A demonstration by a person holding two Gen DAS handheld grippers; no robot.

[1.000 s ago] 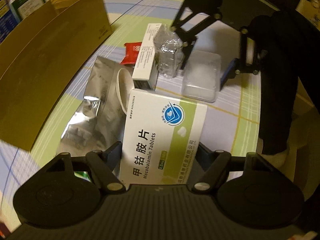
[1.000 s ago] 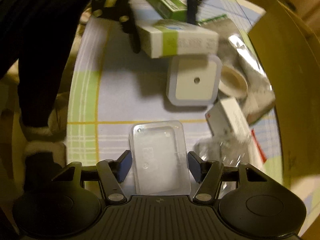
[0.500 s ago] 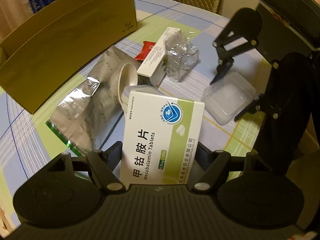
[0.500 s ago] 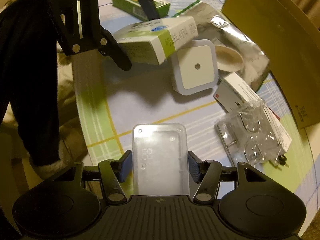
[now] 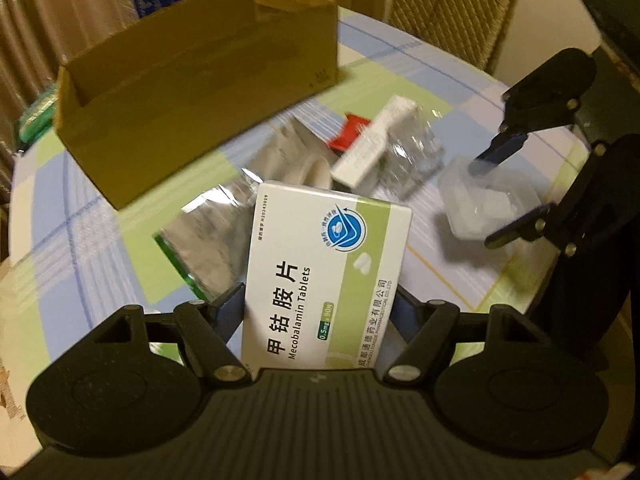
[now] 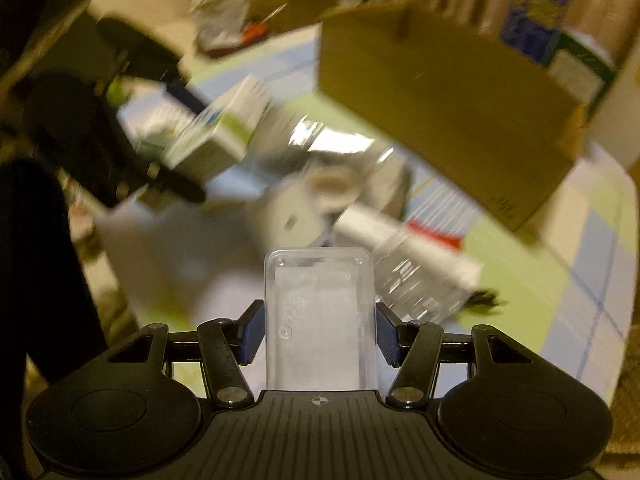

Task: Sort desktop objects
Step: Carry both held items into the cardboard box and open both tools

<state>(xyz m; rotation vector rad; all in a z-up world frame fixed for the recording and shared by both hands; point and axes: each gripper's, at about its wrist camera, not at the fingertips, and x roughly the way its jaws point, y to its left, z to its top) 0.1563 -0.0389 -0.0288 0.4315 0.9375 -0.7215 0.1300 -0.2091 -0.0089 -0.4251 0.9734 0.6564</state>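
My left gripper (image 5: 318,308) is shut on a white and green Mecobalamin tablet box (image 5: 326,276), held above the table. My right gripper (image 6: 320,326) is shut on a clear plastic case (image 6: 320,320), also lifted; it shows in the left wrist view (image 5: 486,206) at the right. An open brown cardboard box (image 5: 192,80) stands at the back left of the table and appears in the blurred right wrist view (image 6: 448,116) at upper right.
On the checked tablecloth (image 5: 100,240) lie a silver foil pouch (image 5: 216,236), a long white carton (image 5: 374,148), a red packet (image 5: 348,134), a crinkled clear package (image 5: 416,156) and a white square device (image 6: 292,212). A wicker chair (image 5: 448,12) stands behind.
Both grippers have risen and tilted up toward the cardboard box with their loads. The right wrist view swings fast and is now blurred.
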